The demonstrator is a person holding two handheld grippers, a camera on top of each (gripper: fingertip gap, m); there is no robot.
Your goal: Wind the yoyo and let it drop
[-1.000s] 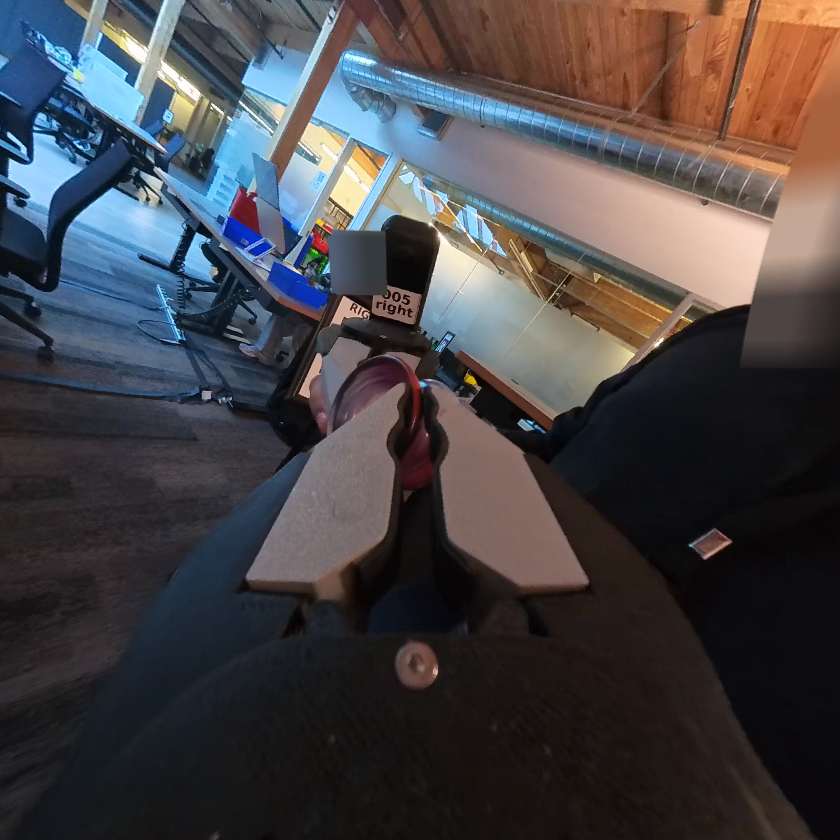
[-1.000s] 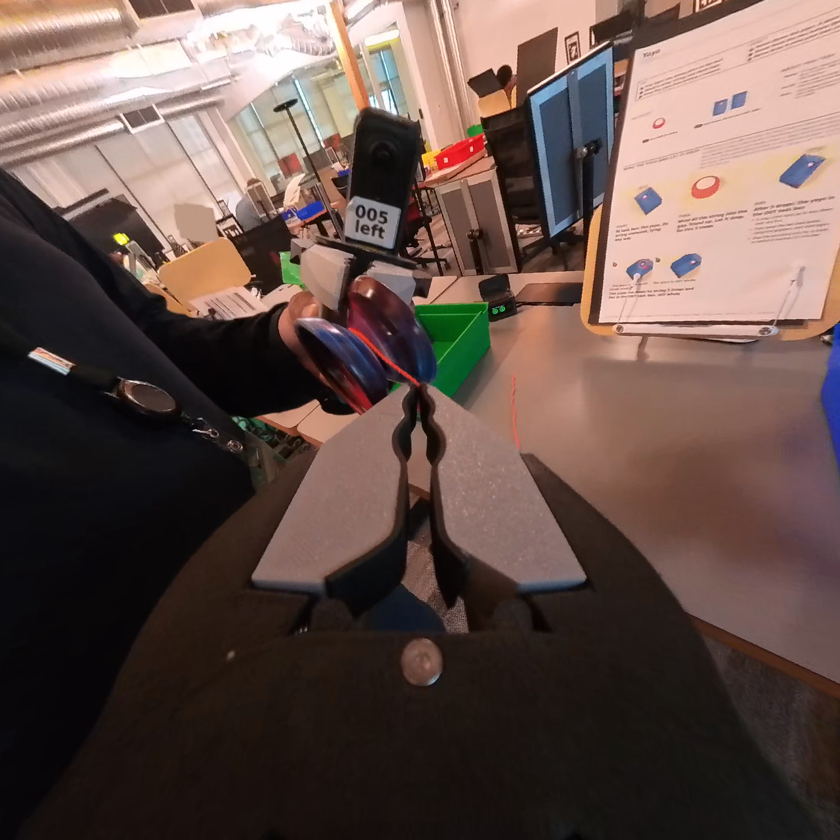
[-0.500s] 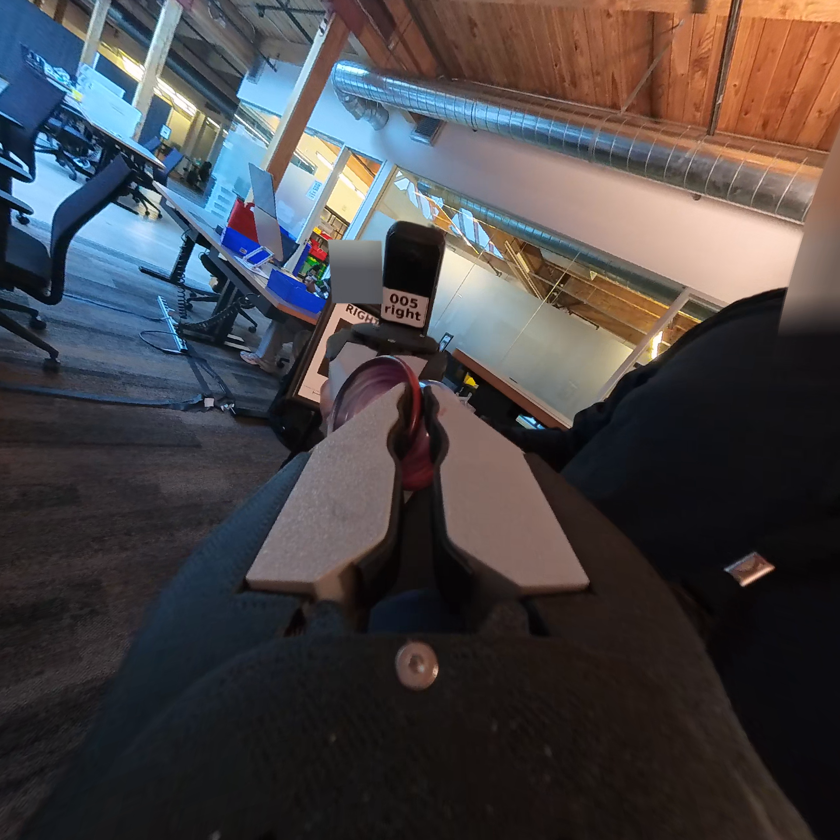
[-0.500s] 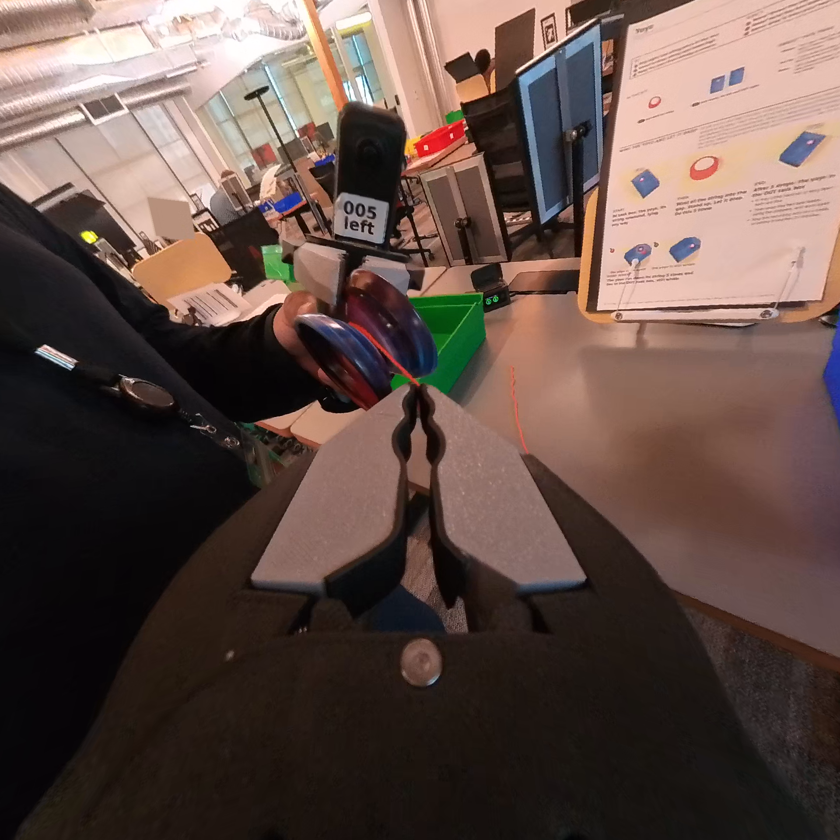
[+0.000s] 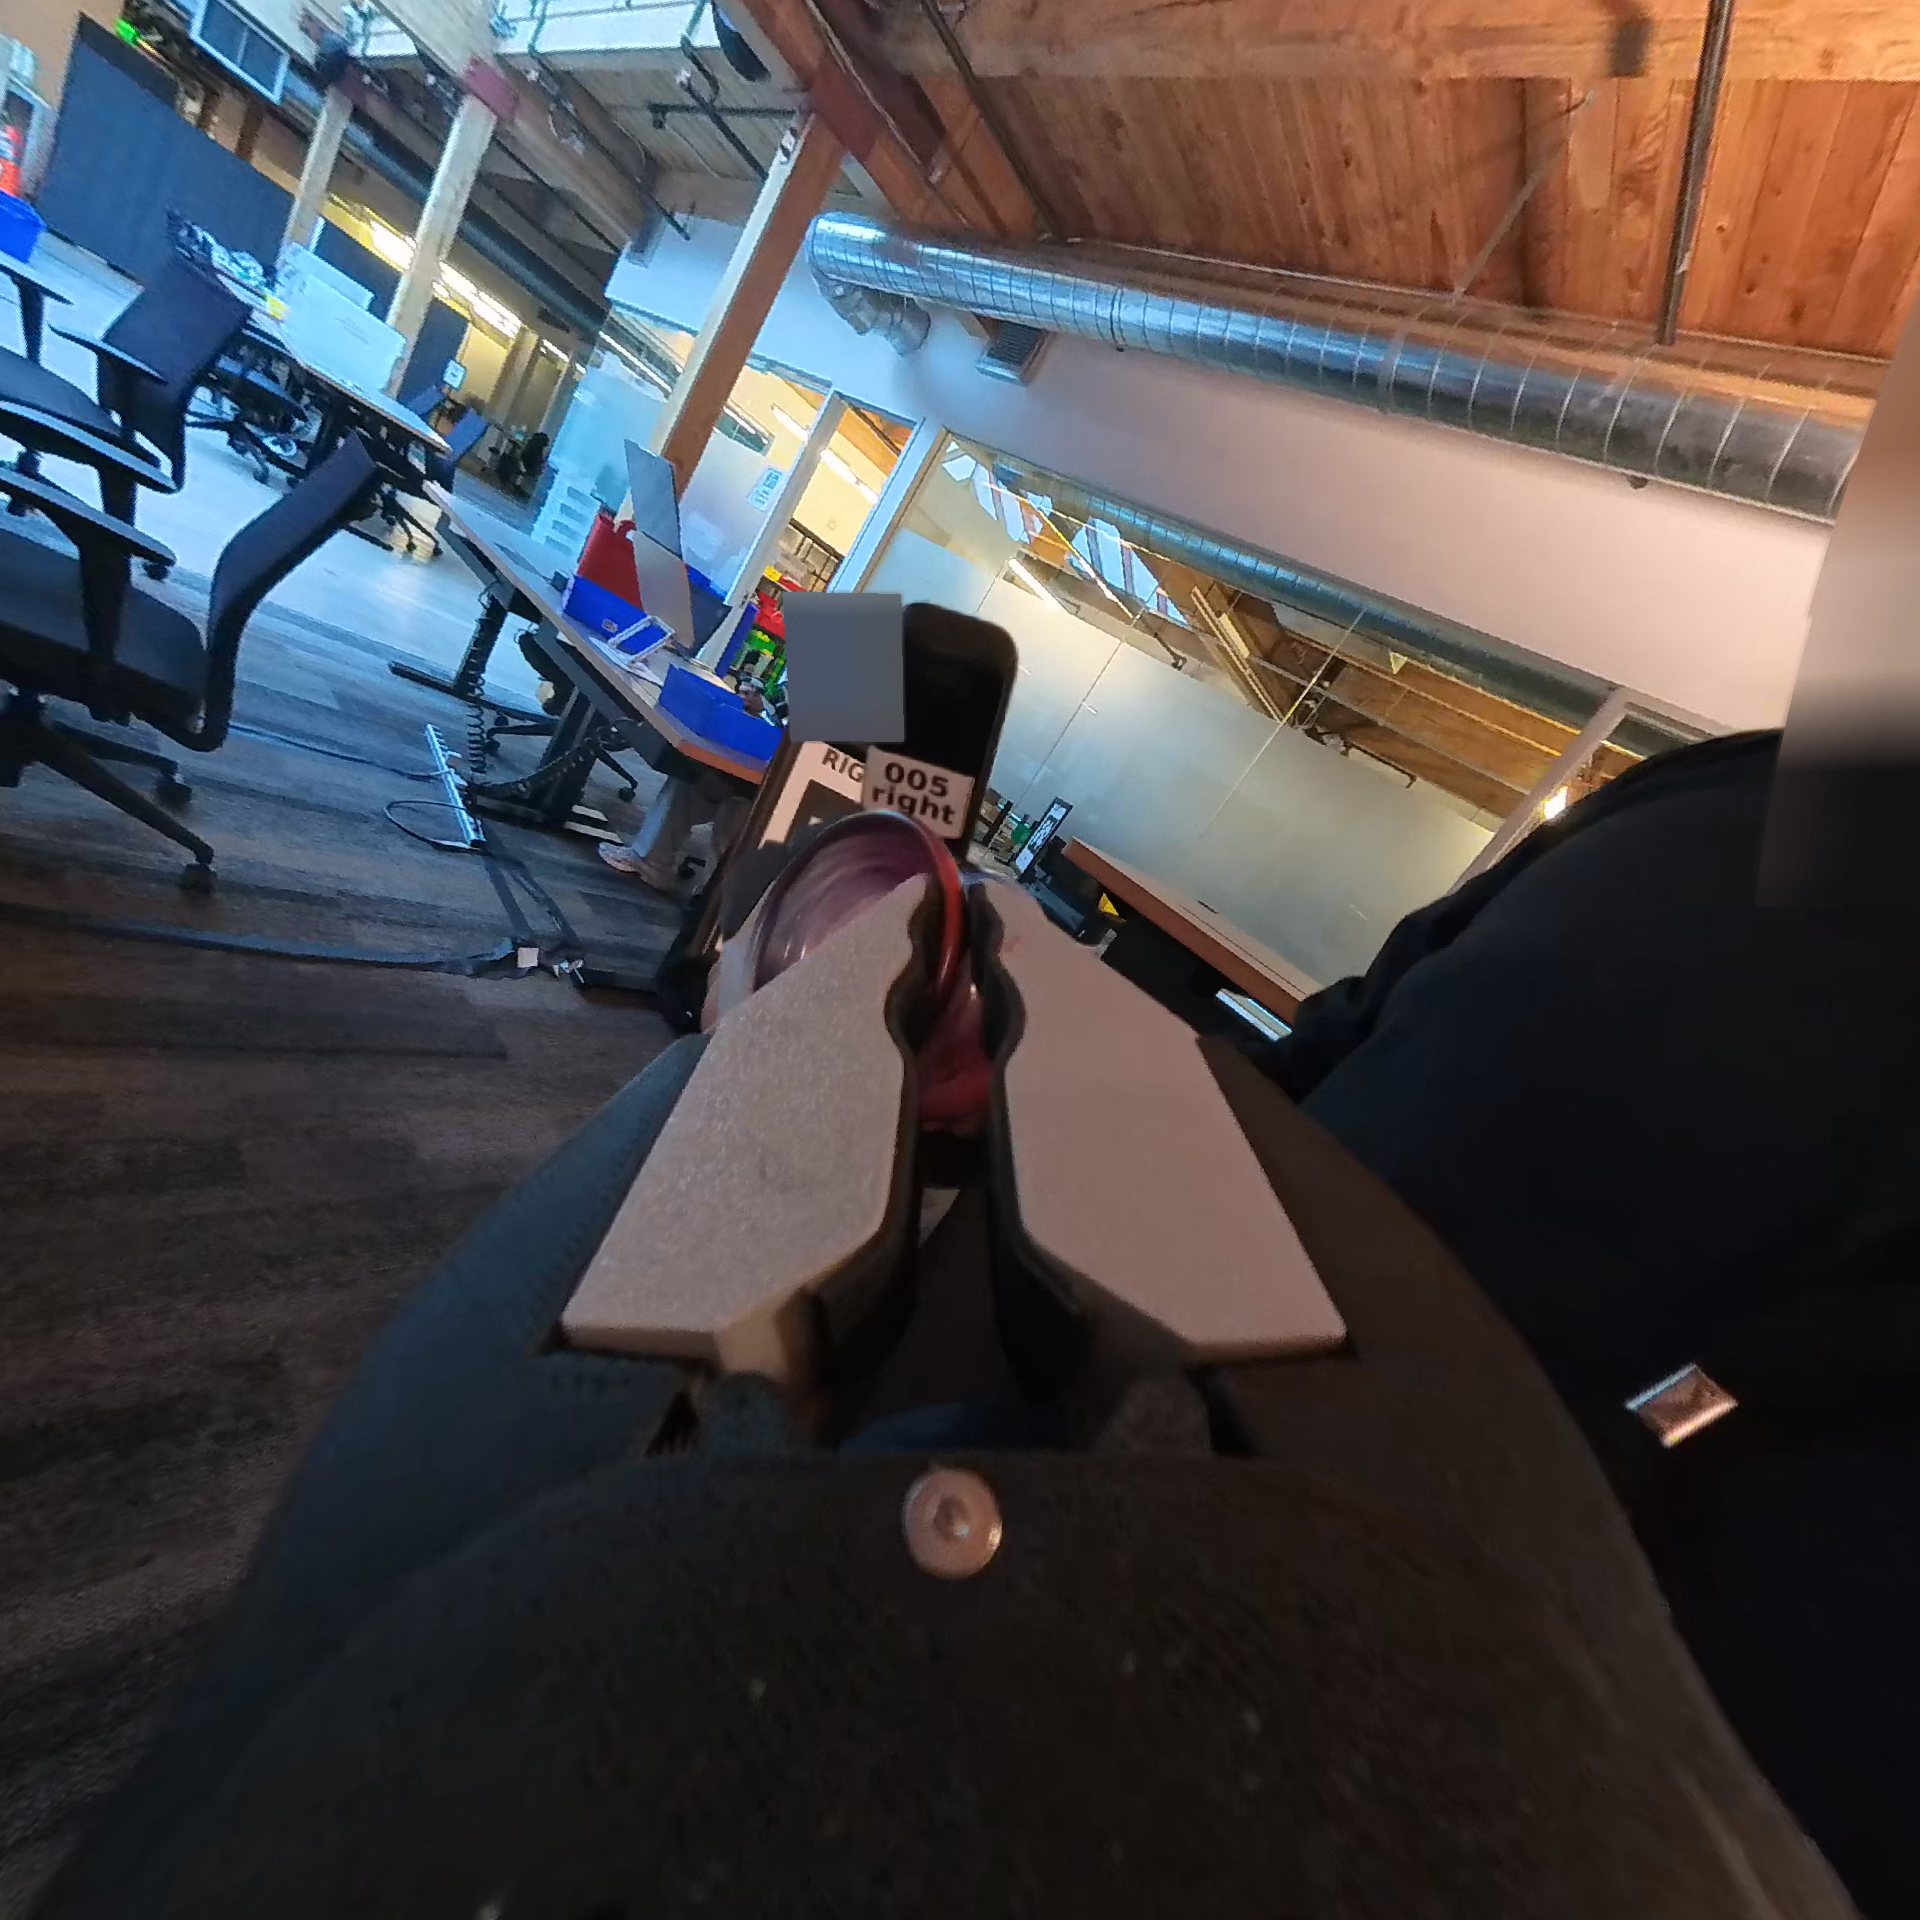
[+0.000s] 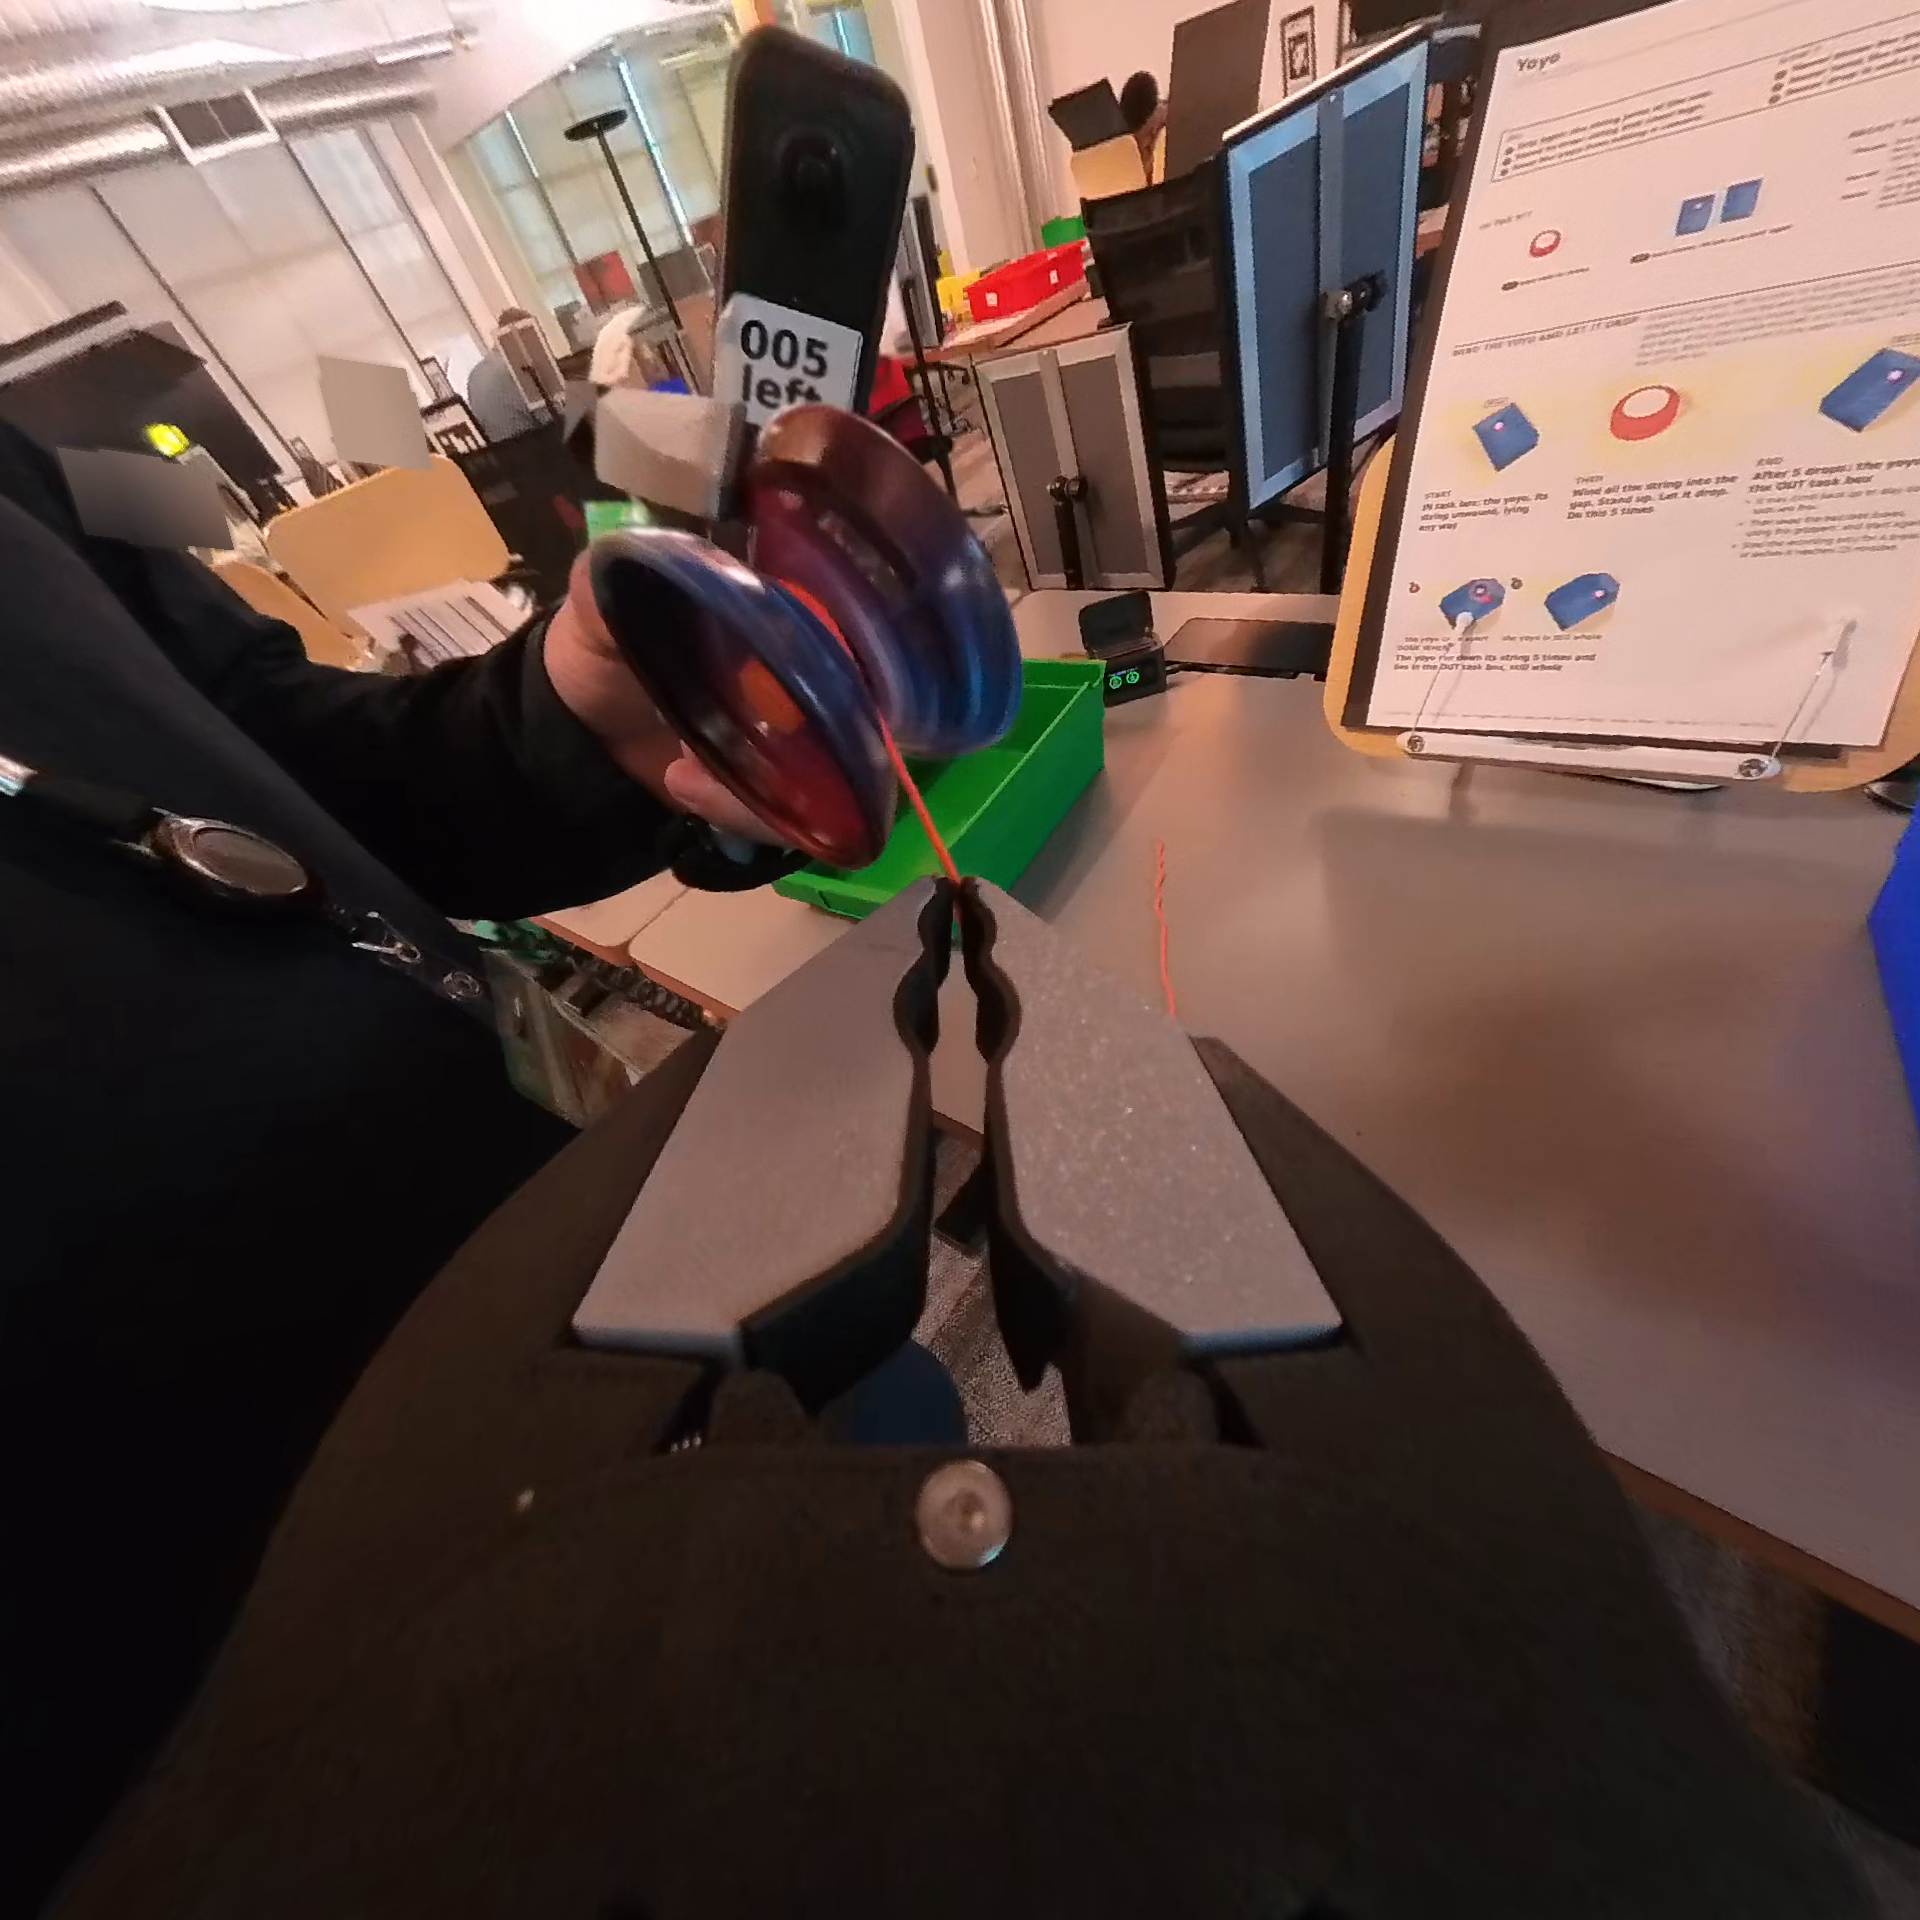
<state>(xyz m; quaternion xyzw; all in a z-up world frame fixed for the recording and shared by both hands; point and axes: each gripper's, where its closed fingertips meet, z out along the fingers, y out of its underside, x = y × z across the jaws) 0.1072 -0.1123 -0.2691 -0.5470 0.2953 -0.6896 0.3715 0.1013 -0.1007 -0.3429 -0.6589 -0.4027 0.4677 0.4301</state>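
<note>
In the left wrist view, the left claw (image 5: 951, 935) points across an open office, its two grey fingers (image 5: 790, 1122) clamped on one disc of a translucent red and purple yoyo (image 5: 862, 914), whose rim sits pinched between the tips. Just beyond the yoyo, the right claw's black camera housing (image 5: 951, 686) with a white label faces back toward this view. A person's dark sleeve (image 5: 1610, 1039) fills the right side; office chairs (image 5: 156, 582) and long desks stand on the dark floor (image 5: 208, 1091) to the left. In the right wrist view, the right claw (image 6: 954, 885) is closed with its tips together on a thin red string (image 6: 914, 805), which runs taut up into the groove between the yoyo's two discs (image 6: 810, 634). The yoyo is held in the air above the edge of the grey bench (image 6: 1455, 987), gripped by the left claw, though that claw's fingertips are mostly hidden behind the discs here. More string (image 6: 1164, 925) trails loose on the bench. A green tray (image 6: 997, 769) lies behind the yoyo, and an illustrated instruction sheet (image 6: 1662, 416) stands propped at the right.
</note>
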